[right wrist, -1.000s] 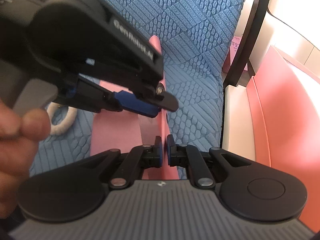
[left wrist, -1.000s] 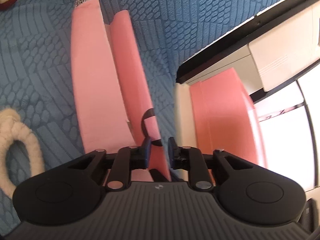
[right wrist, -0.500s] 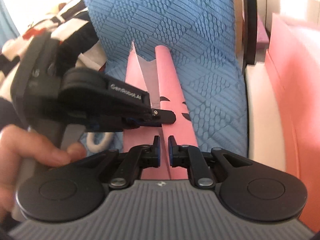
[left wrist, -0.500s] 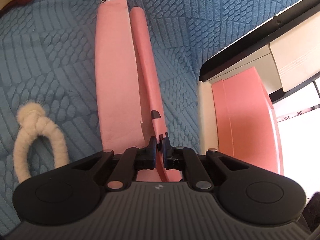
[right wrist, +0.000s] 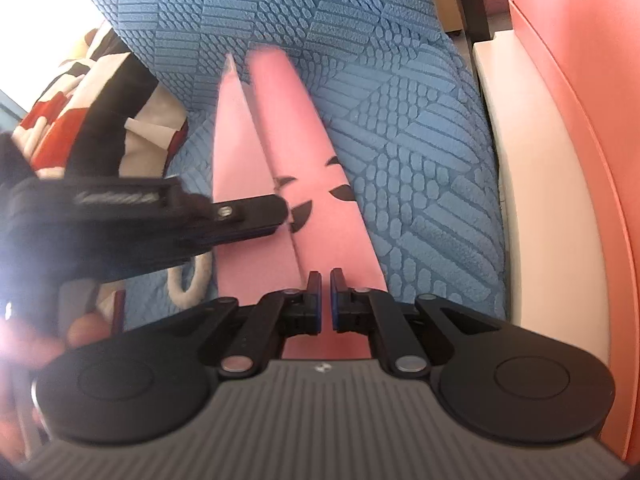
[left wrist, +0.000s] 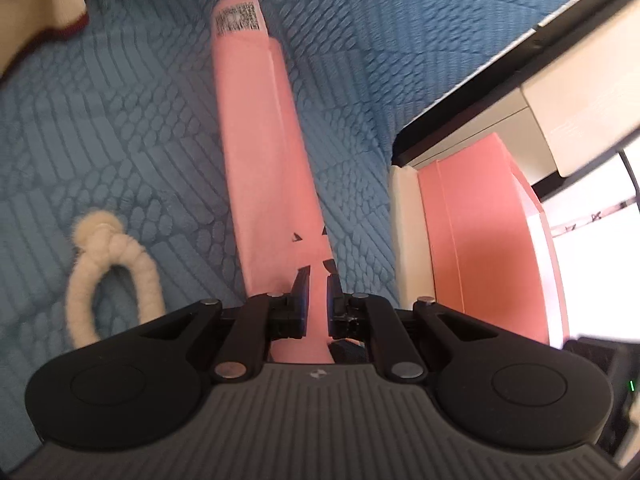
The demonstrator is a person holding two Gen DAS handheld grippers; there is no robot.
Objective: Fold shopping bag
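Since a second ago the pink shopping bag (left wrist: 264,152) has collapsed from two spread panels into one narrow flat strip, and both my pairs of fingers have been closing on it. It lies lengthwise on the blue textured cover (left wrist: 120,140), its label end pointing away from me in the left wrist view, its black-printed end near my hands. Nothing shows inside the bag; it is pressed flat with its opening hidden. My left gripper (left wrist: 318,280) is almost closed, its pads pinching a raised pink fold at the near end of the bag. My right gripper (right wrist: 325,284) is almost closed too, a thin slit between the pads, with the bag's pink paper running under and between them; I cannot tell if they truly nip it. In the right wrist view my left gripper (right wrist: 280,210) reaches in from the side to the printed part. A white rope handle (left wrist: 108,276) lies looped on the cover beside the bag. To the right stands a pink panel (left wrist: 480,240) against a cream edge.
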